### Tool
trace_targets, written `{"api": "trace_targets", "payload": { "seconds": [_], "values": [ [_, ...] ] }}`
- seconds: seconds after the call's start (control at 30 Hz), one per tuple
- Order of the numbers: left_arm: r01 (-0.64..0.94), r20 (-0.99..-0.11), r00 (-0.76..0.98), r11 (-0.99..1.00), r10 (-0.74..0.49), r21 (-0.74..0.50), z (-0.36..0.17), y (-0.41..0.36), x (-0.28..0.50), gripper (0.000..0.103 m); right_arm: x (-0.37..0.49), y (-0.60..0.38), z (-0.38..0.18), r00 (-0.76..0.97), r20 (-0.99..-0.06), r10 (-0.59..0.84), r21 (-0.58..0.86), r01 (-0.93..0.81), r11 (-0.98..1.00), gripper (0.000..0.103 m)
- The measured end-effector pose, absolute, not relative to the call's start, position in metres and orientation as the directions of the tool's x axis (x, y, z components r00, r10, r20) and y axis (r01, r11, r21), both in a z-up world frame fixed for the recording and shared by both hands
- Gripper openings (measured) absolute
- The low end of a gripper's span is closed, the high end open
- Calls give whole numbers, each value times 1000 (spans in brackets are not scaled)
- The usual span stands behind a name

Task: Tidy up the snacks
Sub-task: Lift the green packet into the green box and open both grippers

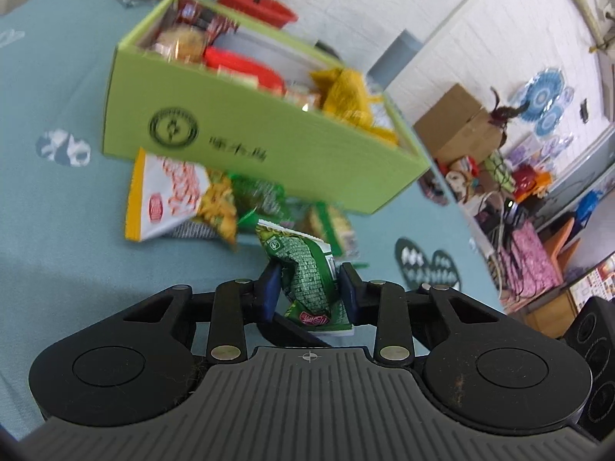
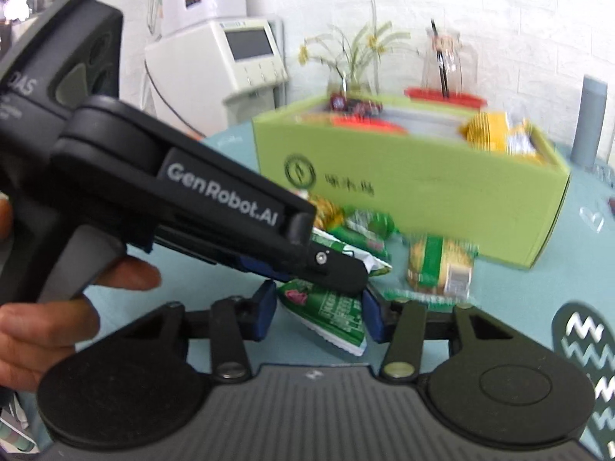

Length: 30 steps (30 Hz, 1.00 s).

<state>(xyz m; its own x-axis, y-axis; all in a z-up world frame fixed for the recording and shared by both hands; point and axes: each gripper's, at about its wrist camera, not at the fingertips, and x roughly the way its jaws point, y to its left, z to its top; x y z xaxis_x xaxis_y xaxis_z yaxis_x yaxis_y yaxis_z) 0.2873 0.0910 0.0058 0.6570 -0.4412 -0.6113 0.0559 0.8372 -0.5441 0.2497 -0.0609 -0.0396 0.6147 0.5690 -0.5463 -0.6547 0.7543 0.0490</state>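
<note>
Pickup is under way: left gripper (image 1: 307,284) and right gripper (image 2: 319,309) each pinch a green packet (image 1: 307,269), which next must lift into the green box (image 1: 246,130).

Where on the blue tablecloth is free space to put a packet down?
Bare tablecloth lies left of the white-and-yellow bag. Crowded: loose snack packets pile against the green box front, and the box itself is nearly full.

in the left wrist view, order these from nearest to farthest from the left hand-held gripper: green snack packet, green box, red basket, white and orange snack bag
1. green snack packet, clamped in the left hand-held gripper
2. white and orange snack bag, on the cloth, up and left
3. green box, behind the bag
4. red basket, beyond the box, at top
</note>
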Motion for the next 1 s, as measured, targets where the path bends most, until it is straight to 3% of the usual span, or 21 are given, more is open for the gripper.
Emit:
{"api": "trace_targets", "payload": {
  "seconds": [0.1,0.17,0.27,0.47,0.57,0.63,0.67,0.73,0.77,0.8,0.9,1.0],
  "values": [
    [91,-564,711,850,-420,-518,37,90,296,16,251,-58,-19,632,-492,598,14,-681,732,57],
    [111,-541,737,861,-407,-496,55,89,311,17,263,-54,-3,649,-452,612,-21,-694,720,63],
    [126,-520,762,877,-385,-464,72,87,346,17,292,-43,13,686,-421,593,-90,-682,725,64],
    [114,-535,752,876,-384,-469,73,92,415,16,374,-39,22,684,-444,579,-68,-670,739,63],
    [106,-546,740,870,-393,-482,65,98,433,28,407,-36,16,679,-468,566,-55,-662,748,65],
    [85,-540,758,876,-366,-474,67,105,429,51,415,-40,14,682,-462,567,-32,-651,758,71],
    [87,-517,782,883,-348,-461,72,109,419,56,413,-44,16,694,-448,563,-32,-642,766,72],
    [111,-468,821,895,-327,-431,80,113,395,71,388,-64,23,715,-390,580,-35,-641,766,84],
    [124,-448,834,900,-323,-418,83,114,379,72,374,-71,27,716,-370,593,-40,-649,759,97],
    [137,-435,839,899,-328,-415,84,113,368,73,361,-77,29,714,-354,604,-53,-661,749,102],
    [169,-435,814,874,-385,-456,74,109,342,73,327,-90,19,722,-366,587,-76,-652,755,102],
    [173,-482,760,851,-436,-496,51,96,333,73,311,-92,-4,685,-442,580,-42,-661,749,102]
  ]
}}
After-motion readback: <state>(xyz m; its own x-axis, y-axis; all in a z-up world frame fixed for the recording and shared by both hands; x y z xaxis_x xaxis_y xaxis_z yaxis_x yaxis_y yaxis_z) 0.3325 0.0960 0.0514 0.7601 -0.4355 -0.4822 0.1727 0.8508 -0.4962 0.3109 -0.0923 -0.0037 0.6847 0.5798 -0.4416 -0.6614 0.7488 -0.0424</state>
